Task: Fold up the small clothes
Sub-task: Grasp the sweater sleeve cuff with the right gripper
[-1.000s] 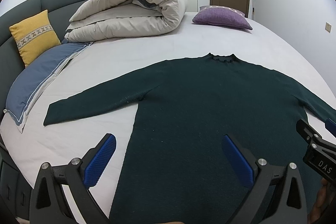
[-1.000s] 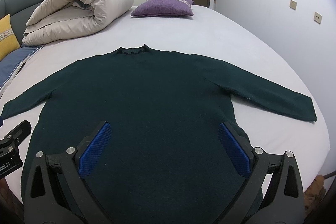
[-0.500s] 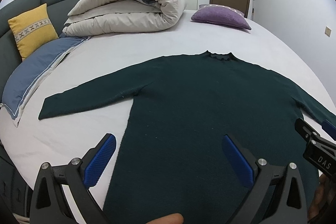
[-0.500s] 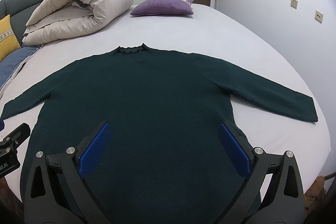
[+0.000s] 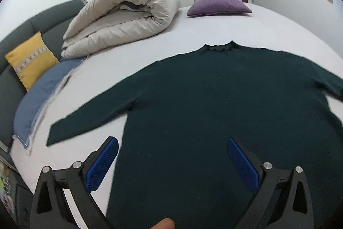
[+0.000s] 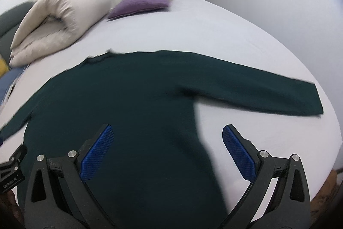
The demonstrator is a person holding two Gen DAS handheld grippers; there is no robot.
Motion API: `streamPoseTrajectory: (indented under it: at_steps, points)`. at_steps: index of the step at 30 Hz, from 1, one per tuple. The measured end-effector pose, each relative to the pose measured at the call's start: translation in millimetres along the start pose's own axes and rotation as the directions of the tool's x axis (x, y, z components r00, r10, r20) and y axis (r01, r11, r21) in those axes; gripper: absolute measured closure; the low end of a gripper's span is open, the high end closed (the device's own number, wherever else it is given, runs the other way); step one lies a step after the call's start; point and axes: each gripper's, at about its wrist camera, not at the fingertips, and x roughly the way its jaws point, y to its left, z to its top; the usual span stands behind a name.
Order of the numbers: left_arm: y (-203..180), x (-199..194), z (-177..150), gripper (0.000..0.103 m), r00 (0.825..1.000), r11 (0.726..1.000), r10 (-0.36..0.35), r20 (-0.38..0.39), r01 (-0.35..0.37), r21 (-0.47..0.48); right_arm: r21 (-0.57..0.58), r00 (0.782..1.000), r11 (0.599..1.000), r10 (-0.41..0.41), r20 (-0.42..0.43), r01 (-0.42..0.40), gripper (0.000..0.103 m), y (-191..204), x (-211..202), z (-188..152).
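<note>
A dark green long-sleeved sweater (image 5: 214,100) lies flat on the pale bed sheet (image 5: 193,29), collar away from me, both sleeves spread out. My left gripper (image 5: 171,162) hovers open above the sweater's lower left part, its left blue pad (image 5: 103,166) over the sheet by the side seam. The left sleeve (image 5: 85,121) ends just ahead of that pad. In the right wrist view the sweater (image 6: 118,100) fills the centre, and my right gripper (image 6: 167,151) hangs open over its lower right edge. The right sleeve (image 6: 268,91) stretches out to the right. Neither gripper holds anything.
A rolled beige duvet (image 5: 128,16) and a purple cushion (image 5: 218,3) lie at the far side of the bed. A yellow cushion (image 5: 30,61) and a blue pillow (image 5: 40,100) rest at the left by the grey headboard. The bed's edge curves close on the right (image 6: 321,143).
Both grippers have turned: the left view has swung right and closer to the sweater, the right view has swung right toward the right sleeve. The sweater has not moved. Both grippers stay open.
</note>
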Motion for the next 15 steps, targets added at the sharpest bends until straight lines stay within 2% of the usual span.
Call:
streamPoseTrajectory:
  at_steps: [2, 3, 5, 7, 10, 12, 15]
  points:
    - [-2, 5, 4, 0.0, 1.0, 1.0, 0.021, -0.002, -0.021, 0.016, 0.108, 1.0, 0.994, -0.014, -0.005, 0.015, 0.0, -46, 6, 8]
    - [-2, 7, 7, 0.0, 1.0, 1.0, 0.01, -0.006, -0.01, 0.02, 0.153, 1.0, 0.988, -0.016, -0.007, 0.017, 0.0, -64, 7, 10]
    - [-2, 14, 11, 0.0, 0.999, 0.999, -0.046, -0.02, 0.047, 0.019, 0.316, 1.0, 0.949, -0.002, -0.021, 0.009, 0.0, -127, 17, 17]
    - [-1, 16, 14, 0.0, 0.996, 0.996, -0.094, -0.01, 0.094, -0.009, 0.447, 0.999, 0.895, 0.029, -0.028, -0.013, 0.0, -175, 22, 13]
    - [0, 19, 19, 0.0, 0.987, 0.986, -0.158, -0.011, 0.156, -0.065, 0.621, 0.997, 0.783, 0.07, -0.023, -0.04, 0.001, -239, 29, -1]
    - [-6, 21, 21, 0.0, 0.986, 0.985, -0.165, -0.019, 0.163, -0.06, 0.688, 0.996, 0.723, 0.09, -0.002, -0.064, 0.002, -265, 34, -8]
    - [-11, 23, 22, 0.0, 0.985, 0.984, -0.166, -0.04, 0.163, -0.068, 0.735, 0.992, 0.668, 0.12, 0.046, -0.115, 0.008, -287, 45, -3]
